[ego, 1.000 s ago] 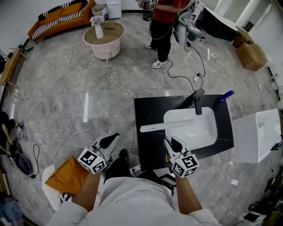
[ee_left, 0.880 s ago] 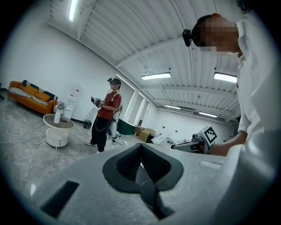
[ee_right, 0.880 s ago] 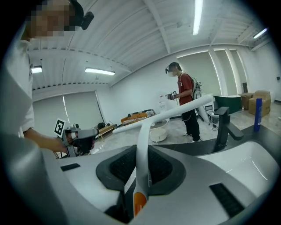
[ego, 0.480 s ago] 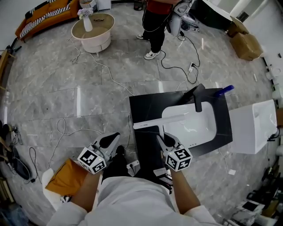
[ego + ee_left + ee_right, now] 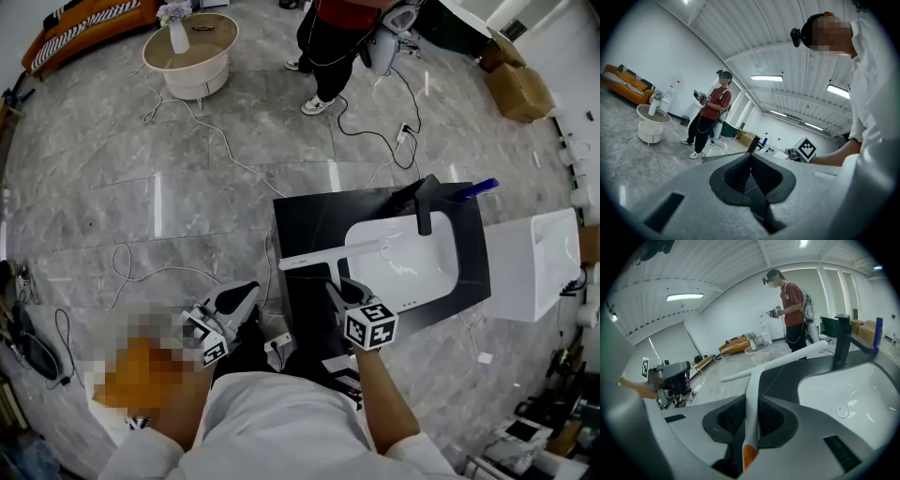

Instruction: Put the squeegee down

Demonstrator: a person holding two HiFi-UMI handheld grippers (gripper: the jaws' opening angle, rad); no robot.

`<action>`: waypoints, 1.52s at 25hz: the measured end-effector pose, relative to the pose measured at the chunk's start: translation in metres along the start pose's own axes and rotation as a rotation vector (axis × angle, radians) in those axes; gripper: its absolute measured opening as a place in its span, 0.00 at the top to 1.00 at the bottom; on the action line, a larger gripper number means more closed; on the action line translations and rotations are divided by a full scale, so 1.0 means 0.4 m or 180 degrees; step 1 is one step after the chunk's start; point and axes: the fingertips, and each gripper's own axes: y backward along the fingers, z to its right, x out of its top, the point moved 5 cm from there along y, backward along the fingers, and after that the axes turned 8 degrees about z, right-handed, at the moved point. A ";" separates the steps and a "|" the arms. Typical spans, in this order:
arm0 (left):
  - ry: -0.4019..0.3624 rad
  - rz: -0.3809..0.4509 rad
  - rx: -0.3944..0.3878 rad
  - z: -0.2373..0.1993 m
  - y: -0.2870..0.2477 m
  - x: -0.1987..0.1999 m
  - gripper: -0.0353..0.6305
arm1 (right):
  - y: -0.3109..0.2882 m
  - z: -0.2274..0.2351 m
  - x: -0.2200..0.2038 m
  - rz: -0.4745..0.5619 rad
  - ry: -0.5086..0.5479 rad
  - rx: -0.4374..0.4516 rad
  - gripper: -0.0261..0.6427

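Note:
My right gripper (image 5: 339,289) is shut on the handle of a white squeegee (image 5: 333,255). Its long blade lies crosswise over the black counter (image 5: 309,225) and the left rim of the white basin (image 5: 412,272). In the right gripper view the handle (image 5: 752,413) runs up between the pads to the blade (image 5: 776,361), with an orange cap at its near end. My left gripper (image 5: 246,296) hangs left of the counter, over the floor. Its jaws (image 5: 749,161) are shut with nothing between them.
A black tap (image 5: 424,202) and a blue bottle (image 5: 475,190) stand at the back of the counter. A white box (image 5: 539,262) sits to its right. A person (image 5: 333,37) stands beyond it among cables (image 5: 211,131) on the marble floor; a round table (image 5: 190,52) stands far left.
My right gripper has come down toward the counter with the squeegee, whose blade now sits lower over the basin's left rim. My left gripper has sunk a little.

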 end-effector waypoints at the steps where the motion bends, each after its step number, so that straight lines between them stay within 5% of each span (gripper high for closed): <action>1: 0.0002 -0.0011 -0.0007 -0.002 0.001 -0.001 0.92 | -0.008 0.001 -0.005 -0.0043 -0.0016 -0.0006 0.85; 24: 0.0199 -0.0039 -0.0031 -0.016 0.033 -0.050 0.92 | -0.106 0.032 -0.114 -0.0473 -0.0797 0.0042 0.85; 38: 0.0222 -0.0060 -0.0013 -0.015 0.037 -0.059 0.92 | -0.132 0.041 -0.150 -0.0672 -0.0587 -0.0103 0.85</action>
